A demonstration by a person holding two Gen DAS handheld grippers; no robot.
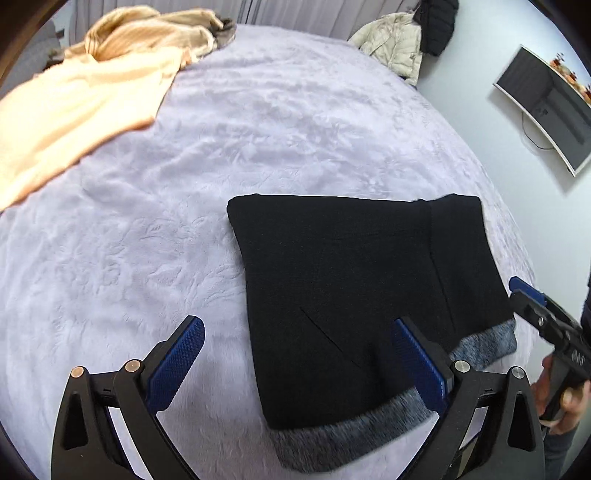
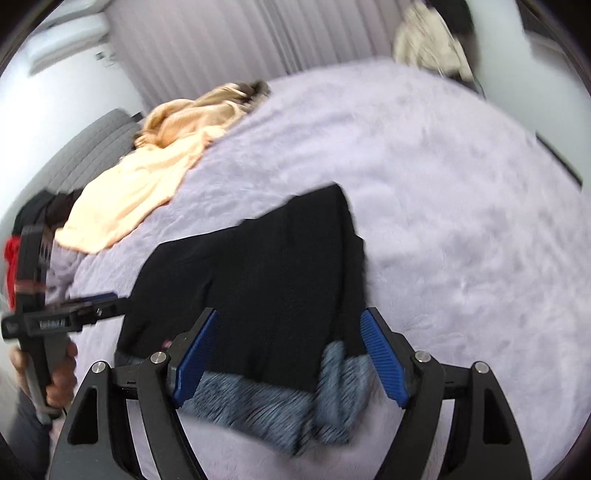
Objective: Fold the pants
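The bed (image 1: 258,122) carries the pants (image 1: 351,280), lying folded flat near its front edge, grey lining exposed along the near hem. The left gripper (image 1: 295,365) and right gripper (image 2: 288,354) hover above, jaws apart, holding nothing. Before regripping, align edges and smooth the upper layer.

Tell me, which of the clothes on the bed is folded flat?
The black pants with the grey fuzzy lining, lying as a neat rectangle nearest both grippers. The peach garment and tan knit lie loosely heaped at the far corner.
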